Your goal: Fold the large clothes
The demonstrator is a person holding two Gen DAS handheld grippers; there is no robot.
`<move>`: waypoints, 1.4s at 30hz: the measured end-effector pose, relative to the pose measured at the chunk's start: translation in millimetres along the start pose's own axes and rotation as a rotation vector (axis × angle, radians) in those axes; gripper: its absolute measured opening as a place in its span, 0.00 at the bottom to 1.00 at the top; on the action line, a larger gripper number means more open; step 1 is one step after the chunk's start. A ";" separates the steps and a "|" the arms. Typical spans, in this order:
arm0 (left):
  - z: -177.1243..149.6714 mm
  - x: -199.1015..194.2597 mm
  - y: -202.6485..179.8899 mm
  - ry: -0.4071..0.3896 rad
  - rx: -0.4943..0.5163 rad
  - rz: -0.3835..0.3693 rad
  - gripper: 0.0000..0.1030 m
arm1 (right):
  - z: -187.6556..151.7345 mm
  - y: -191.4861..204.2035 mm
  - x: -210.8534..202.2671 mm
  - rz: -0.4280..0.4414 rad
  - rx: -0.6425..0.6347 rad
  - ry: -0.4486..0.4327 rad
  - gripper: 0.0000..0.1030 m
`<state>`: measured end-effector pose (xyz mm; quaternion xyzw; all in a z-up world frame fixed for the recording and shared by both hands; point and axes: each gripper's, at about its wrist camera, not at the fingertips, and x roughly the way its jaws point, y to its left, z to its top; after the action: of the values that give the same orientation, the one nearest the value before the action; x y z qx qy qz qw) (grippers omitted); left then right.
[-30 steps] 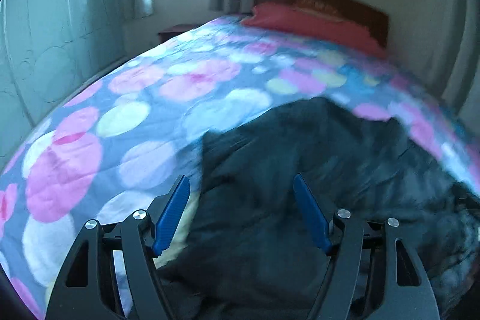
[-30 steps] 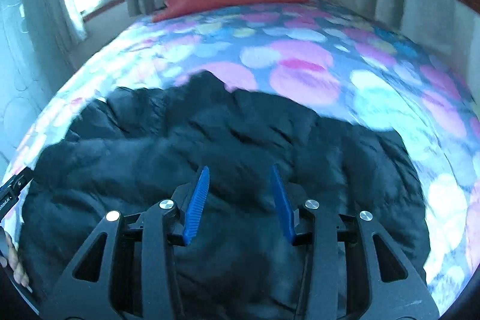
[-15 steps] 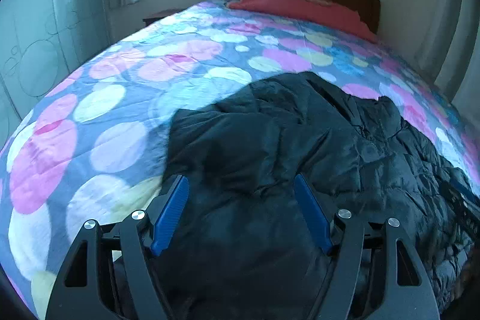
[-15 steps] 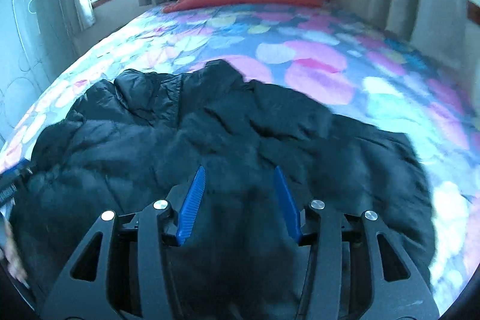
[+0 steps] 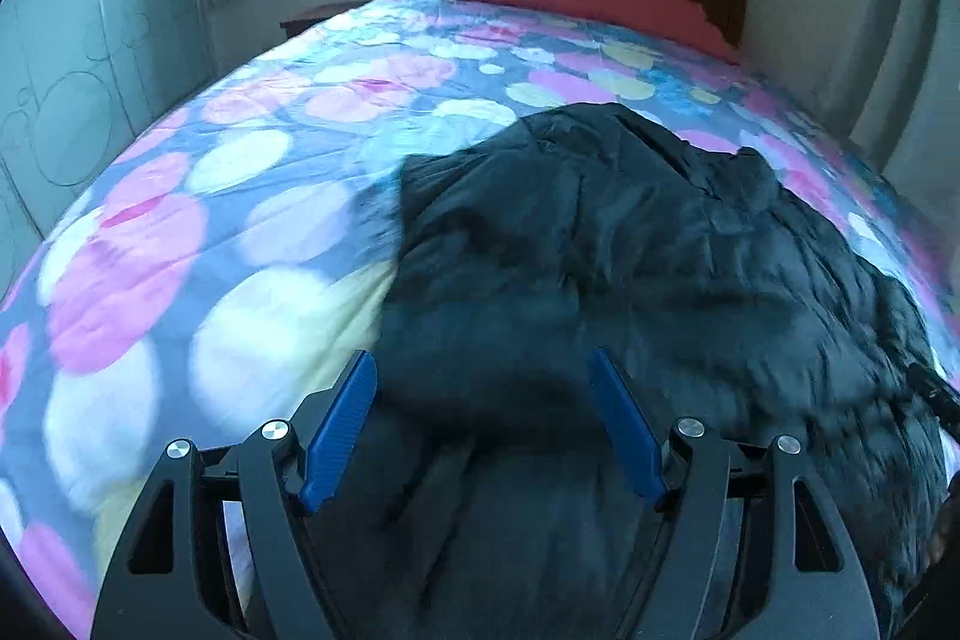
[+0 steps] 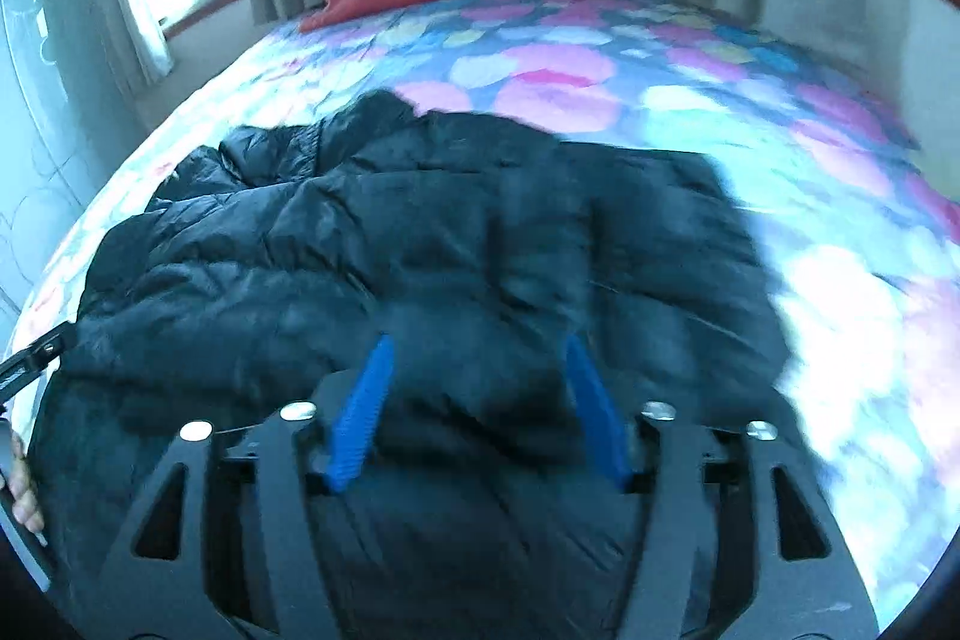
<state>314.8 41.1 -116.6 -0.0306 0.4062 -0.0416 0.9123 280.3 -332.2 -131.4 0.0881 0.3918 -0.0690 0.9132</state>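
Blue fingers (image 5: 339, 424) of the left gripper (image 5: 483, 421) stand wide apart and grip nothing, hovering over the near left edge of a black puffer jacket (image 5: 630, 244) spread on a spotted quilt (image 5: 240, 196). In the right wrist view, the right gripper (image 6: 477, 409) has its jaws opening, with the rumpled jacket (image 6: 372, 244) lying below and between the fingers but not pinched.

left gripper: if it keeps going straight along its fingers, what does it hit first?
Most likely the black jacket: the left gripper is open with the jacket's near edge right ahead, lying on the bedspread. Depth is unclear.
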 end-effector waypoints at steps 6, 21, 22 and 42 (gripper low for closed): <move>-62.3 -66.1 48.0 0.026 -0.063 0.014 0.71 | -62.7 -68.7 -73.6 -0.101 0.047 0.018 0.67; -187.0 -124.8 91.2 0.141 -0.398 -0.192 0.72 | -192.6 -143.2 -137.5 0.015 0.258 0.131 0.67; -189.1 -126.6 90.0 0.131 -0.395 -0.190 0.72 | -195.0 -139.3 -138.2 0.020 0.257 0.127 0.67; -182.4 -175.9 84.5 -0.029 -0.356 -0.218 0.13 | -197.9 -126.5 -183.3 0.181 0.312 0.042 0.13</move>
<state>66.2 138.9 -116.2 -0.2356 0.3885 -0.0673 0.8883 -8.9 -402.6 -145.5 0.2649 0.3858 -0.0444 0.8826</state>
